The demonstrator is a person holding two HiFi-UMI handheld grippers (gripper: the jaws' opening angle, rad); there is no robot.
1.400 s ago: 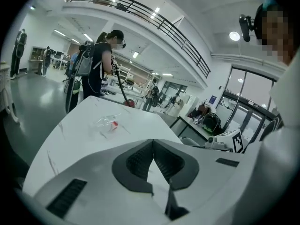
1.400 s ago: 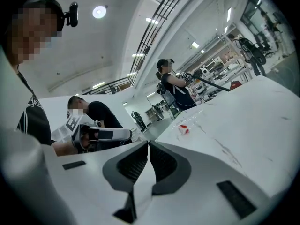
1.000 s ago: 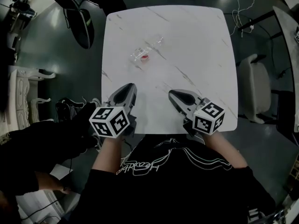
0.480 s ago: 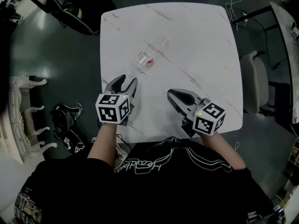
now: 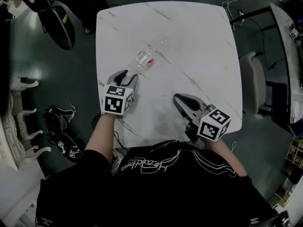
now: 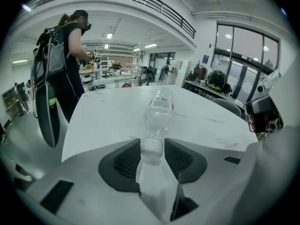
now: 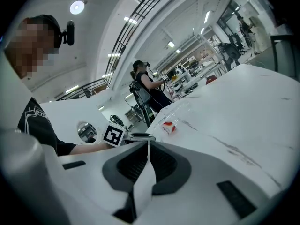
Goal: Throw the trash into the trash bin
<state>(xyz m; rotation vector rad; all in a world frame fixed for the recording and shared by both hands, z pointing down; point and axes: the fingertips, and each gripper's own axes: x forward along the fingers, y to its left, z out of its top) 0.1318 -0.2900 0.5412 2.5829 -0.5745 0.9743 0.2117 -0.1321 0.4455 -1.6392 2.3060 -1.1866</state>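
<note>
Starting at the left: brought the left gripper [image 5: 127, 74] forward since a second ago, from the near edge of the desk [image 5: 189, 37] up to the clear plastic bottle [image 5: 150, 53]. Also just opened its fingers, from pressed together then to spread wide now. Lies on its side, this bottle, left of the middle of the desk, near end pointing at the left fingertips, about where it was before. Further right, kept the right gripper [image 5: 177, 98] much where it was, close to the near edge and well apart from the bottle, fingers pressed together with nothing between them.

From the head view alone, hard to tell whether the bottle end is between the left fingers or just ahead of them. Settled better in the left gripper view [image 6: 152, 146]: puts the narrow end of the bottle [image 6: 159, 111] in the gap between the two spread fingers, probably not squeezed.

Found only in the gripper views: a person [image 6: 65, 46] with a backpack, standing beyond the desk. Shows, in the right gripper view [image 7: 146, 146], the shut fingers, the left gripper's marker cube [image 7: 112, 136] and the bottle's red and white label [image 7: 168, 127]. Found only in the head view: a pale chair [image 5: 251, 84] right of the desk.
</note>
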